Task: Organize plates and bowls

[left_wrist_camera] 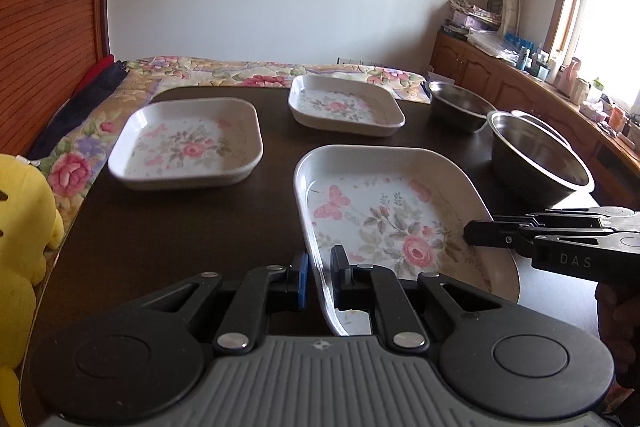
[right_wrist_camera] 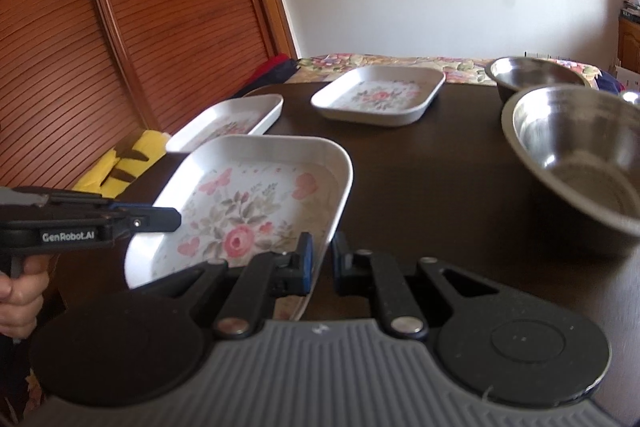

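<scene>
Three white square floral plates lie on a dark table point(left_wrist_camera: 160, 227). The near plate point(left_wrist_camera: 392, 223) point(right_wrist_camera: 256, 203) is tilted, with its near side off the table. My left gripper point(left_wrist_camera: 320, 277) is shut on its left rim, and it also shows at the left of the right wrist view point(right_wrist_camera: 176, 219). My right gripper point(right_wrist_camera: 323, 259) is shut on its right rim and shows in the left wrist view point(left_wrist_camera: 470, 237). The other plates sit at the left point(left_wrist_camera: 188, 143) point(right_wrist_camera: 232, 119) and at the back point(left_wrist_camera: 344, 105) point(right_wrist_camera: 380, 95). Two steel bowls point(left_wrist_camera: 460, 105) point(left_wrist_camera: 540, 155) stand at the right.
A yellow plush toy point(left_wrist_camera: 20, 247) point(right_wrist_camera: 120, 167) sits off the table's left edge on a floral bedspread point(left_wrist_camera: 240, 71). A louvred wooden door point(right_wrist_camera: 120, 27) stands at the left. A cluttered wooden cabinet point(left_wrist_camera: 520, 79) runs under the window at the right. A hand point(right_wrist_camera: 20, 299) holds the left gripper.
</scene>
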`<state>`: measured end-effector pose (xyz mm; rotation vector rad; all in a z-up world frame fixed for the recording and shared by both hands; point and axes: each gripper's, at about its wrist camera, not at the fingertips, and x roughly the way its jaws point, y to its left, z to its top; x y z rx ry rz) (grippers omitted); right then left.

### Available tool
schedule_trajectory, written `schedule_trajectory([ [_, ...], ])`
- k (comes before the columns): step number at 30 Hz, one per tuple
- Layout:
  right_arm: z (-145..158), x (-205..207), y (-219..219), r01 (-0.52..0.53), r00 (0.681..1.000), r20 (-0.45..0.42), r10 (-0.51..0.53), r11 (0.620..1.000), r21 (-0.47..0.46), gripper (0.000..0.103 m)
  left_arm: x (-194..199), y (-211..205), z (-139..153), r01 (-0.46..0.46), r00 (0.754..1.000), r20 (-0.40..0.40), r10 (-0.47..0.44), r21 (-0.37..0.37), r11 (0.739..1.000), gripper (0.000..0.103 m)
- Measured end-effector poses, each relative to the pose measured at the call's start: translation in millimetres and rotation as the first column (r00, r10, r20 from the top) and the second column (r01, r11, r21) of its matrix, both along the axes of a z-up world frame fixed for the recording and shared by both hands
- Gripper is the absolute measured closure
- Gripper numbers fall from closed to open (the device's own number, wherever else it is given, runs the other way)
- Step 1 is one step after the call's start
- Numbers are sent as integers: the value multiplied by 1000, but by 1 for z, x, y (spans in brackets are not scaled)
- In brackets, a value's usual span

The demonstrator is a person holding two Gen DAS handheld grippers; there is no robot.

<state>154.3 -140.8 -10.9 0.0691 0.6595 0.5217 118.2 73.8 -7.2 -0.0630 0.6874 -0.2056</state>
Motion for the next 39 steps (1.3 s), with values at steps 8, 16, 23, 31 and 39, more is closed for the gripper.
schedule_trajectory([
  [8,-3,-17,-1,-3,1000,-14,3,1000,7,91,-9,-1,-7,1,1000,-14,-1,8,1000,91],
  [16,-10,-19,0,9,999,-32,-9,1000,9,88,-9,2,-20,-5,999,-38,5,3,1000,91],
  [23,-12,-21,0,17,999,-29,-17,1000,10,88,-7,2,-22,-1,999,-39,1,0,1000,91],
  [31,-10,-21,-2,30,1000,-7,-30,1000,3,85,-5,7,-21,-30,999,-37,29,-31,999,78],
  [39,8,-17,-12,64,996,59,-64,998,-6,79,-5,15,-8,-56,998,14,57,-31,998,48],
])
